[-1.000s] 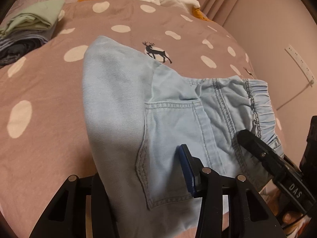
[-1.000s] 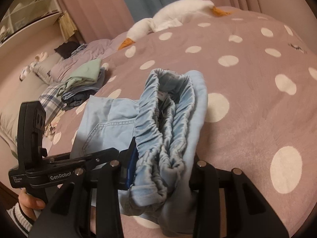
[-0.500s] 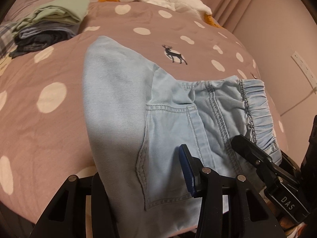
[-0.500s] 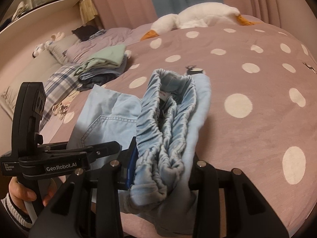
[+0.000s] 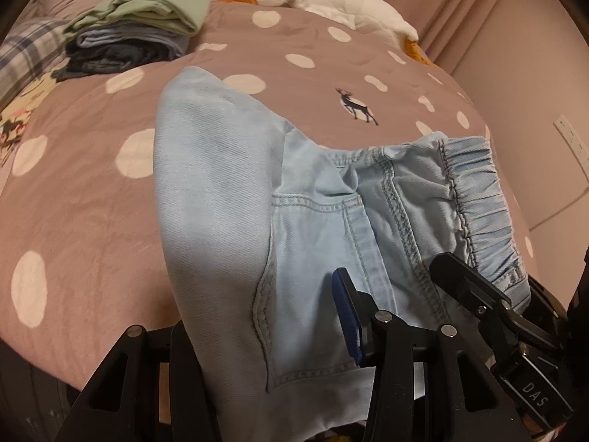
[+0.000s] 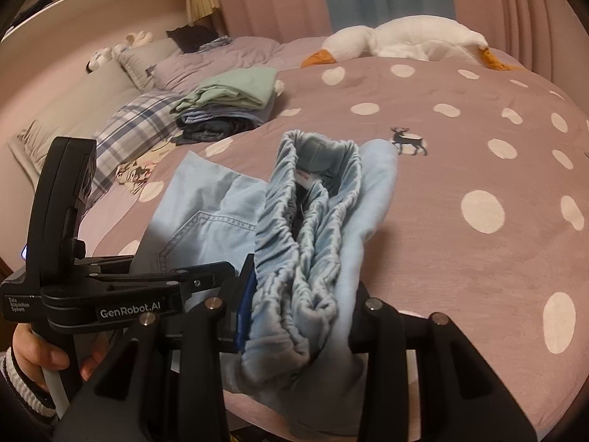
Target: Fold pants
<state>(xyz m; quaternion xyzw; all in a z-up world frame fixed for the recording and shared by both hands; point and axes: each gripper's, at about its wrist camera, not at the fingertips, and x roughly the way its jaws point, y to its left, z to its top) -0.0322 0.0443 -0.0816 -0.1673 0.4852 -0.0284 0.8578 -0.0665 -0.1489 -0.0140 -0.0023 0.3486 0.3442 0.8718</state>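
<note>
With both sets of jaws clamped on the pants [image 5: 228, 199], left gripper [image 5: 257, 335] at the seat and right gripper [image 6: 298, 316] on the waistband [image 6: 309, 221], keep them level and lay the fold flat on the bed [image 5: 73, 191].

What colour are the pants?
Light blue denim pants, clearest in the left wrist view.

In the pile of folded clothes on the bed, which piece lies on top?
The pale green piece lies on top of the pile; the pieces under it are light blue and dark.
</note>
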